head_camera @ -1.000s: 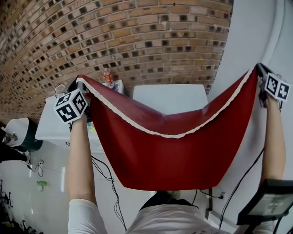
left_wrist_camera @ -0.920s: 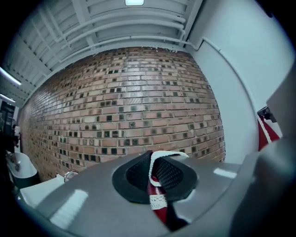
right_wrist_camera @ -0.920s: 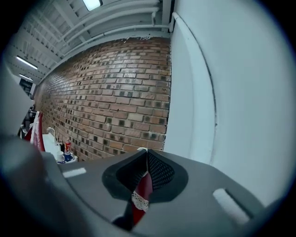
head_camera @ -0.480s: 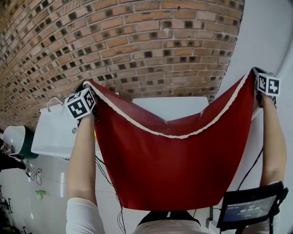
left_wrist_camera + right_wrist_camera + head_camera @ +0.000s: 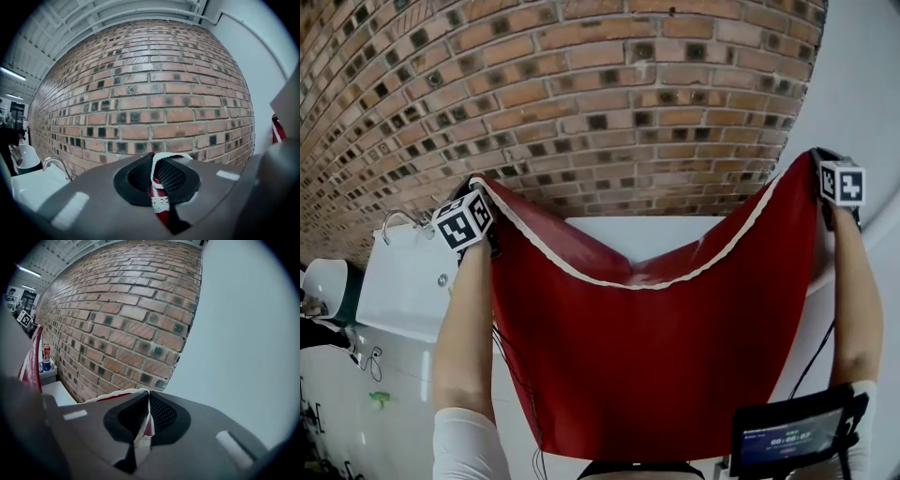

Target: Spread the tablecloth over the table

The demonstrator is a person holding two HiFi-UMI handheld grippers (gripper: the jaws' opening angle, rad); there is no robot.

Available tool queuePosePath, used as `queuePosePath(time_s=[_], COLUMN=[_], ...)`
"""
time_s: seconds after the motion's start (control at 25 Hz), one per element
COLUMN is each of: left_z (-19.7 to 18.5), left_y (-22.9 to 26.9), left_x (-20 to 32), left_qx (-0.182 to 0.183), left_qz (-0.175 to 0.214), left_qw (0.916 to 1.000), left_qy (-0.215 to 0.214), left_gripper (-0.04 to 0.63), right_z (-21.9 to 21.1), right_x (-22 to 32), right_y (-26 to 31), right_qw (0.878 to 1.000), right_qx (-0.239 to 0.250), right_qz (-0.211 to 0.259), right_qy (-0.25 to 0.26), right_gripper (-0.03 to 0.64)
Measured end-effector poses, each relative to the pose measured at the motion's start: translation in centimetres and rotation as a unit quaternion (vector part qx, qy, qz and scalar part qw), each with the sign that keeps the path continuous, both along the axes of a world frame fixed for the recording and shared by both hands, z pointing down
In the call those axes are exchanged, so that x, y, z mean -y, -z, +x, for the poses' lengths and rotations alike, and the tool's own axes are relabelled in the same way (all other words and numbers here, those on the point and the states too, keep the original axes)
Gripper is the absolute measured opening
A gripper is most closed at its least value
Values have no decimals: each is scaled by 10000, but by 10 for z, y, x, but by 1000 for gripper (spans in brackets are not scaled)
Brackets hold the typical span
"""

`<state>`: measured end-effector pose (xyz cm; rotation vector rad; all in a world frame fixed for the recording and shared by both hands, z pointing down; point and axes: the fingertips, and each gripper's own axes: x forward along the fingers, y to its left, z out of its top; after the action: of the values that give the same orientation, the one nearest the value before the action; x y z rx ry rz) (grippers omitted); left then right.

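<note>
Left tongs (image 5: 158, 185), right tongs (image 5: 143, 420) clamped on tablecloth (image 5: 656, 356) corners — slack middle between them might bunch on desk (image 5: 656, 234).

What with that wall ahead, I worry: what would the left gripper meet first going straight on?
Probably the brick wall; the left gripper, shut on the tablecloth, faces it squarely, depth unclear.

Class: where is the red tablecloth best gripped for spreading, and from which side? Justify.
Grip the tablecloth by the two corners of its lace-trimmed edge, one from each outer end, as the left gripper and right gripper do: so held it hangs wide, sagging only mid-edge.
</note>
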<state>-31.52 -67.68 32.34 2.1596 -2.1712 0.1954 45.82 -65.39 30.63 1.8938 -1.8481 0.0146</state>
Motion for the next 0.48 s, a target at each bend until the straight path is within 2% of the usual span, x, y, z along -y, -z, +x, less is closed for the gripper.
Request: queuePosePath(time_s=[0.2, 0.36, 0.48], left_z=[-11, -12, -4], left_y=[-44, -76, -96], left_x=[20, 33, 40], left_qx=[-102, 48, 8], left_qz=[-176, -408, -517], left_qw=[9998, 9991, 9986], left_qy=[87, 45, -67], left_gripper=[6, 6, 6], right_z=[19, 18, 0], right_x=[18, 32, 41], right_y=[-66, -104, -112], right_qw=[9983, 9914, 9833], right_qx=[-312, -912, -1511], right_qz=[-481, -930, -966], right_qy=[-112, 84, 307], right_gripper=[12, 12, 12])
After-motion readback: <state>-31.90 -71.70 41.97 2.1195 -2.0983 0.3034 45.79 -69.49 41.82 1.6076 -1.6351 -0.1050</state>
